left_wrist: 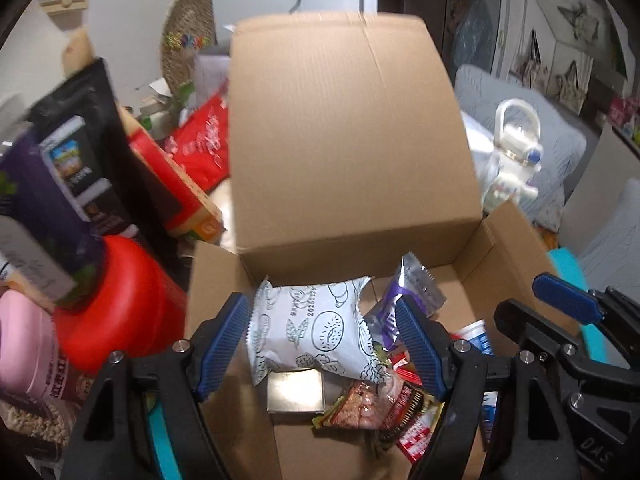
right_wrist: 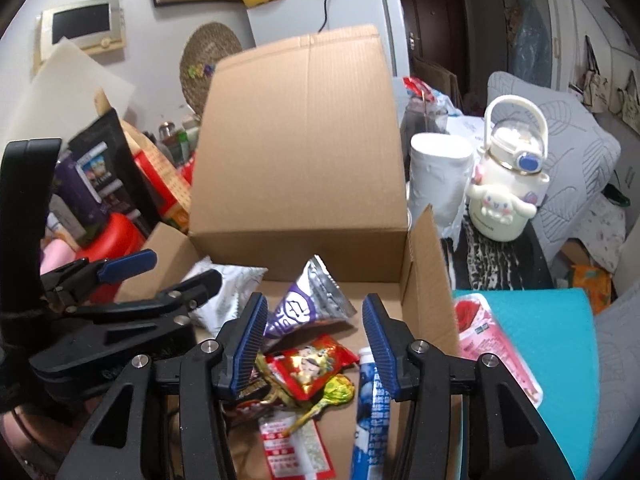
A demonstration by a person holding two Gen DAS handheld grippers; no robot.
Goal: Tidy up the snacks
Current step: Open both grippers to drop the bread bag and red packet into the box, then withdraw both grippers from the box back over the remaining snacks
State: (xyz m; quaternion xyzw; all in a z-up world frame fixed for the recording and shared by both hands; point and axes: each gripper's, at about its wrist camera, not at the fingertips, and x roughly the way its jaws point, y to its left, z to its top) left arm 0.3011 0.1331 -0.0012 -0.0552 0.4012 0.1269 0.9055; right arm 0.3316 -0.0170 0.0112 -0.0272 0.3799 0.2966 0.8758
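An open cardboard box [left_wrist: 352, 128] [right_wrist: 300, 152] holds several snack packets. My left gripper [left_wrist: 324, 344] is open over the box, its blue fingers either side of a white printed packet [left_wrist: 316, 336], apparently not squeezing it. A purple-and-silver packet [left_wrist: 412, 292] [right_wrist: 304, 300] lies behind. My right gripper [right_wrist: 316, 344] is open and empty above a red packet [right_wrist: 312, 364], a lollipop [right_wrist: 332, 396] and a blue-and-white tube [right_wrist: 372, 412]. The right gripper shows in the left wrist view [left_wrist: 568, 300], and the left gripper in the right wrist view [right_wrist: 160, 276].
Left of the box stand a red tub [left_wrist: 120, 312], a black bag [left_wrist: 80, 140] and a red box [left_wrist: 168, 176]. On the right are a white character bottle [right_wrist: 508, 184], a white cup [right_wrist: 440, 176], a pink packet [right_wrist: 492, 344] and a teal mat [right_wrist: 560, 352].
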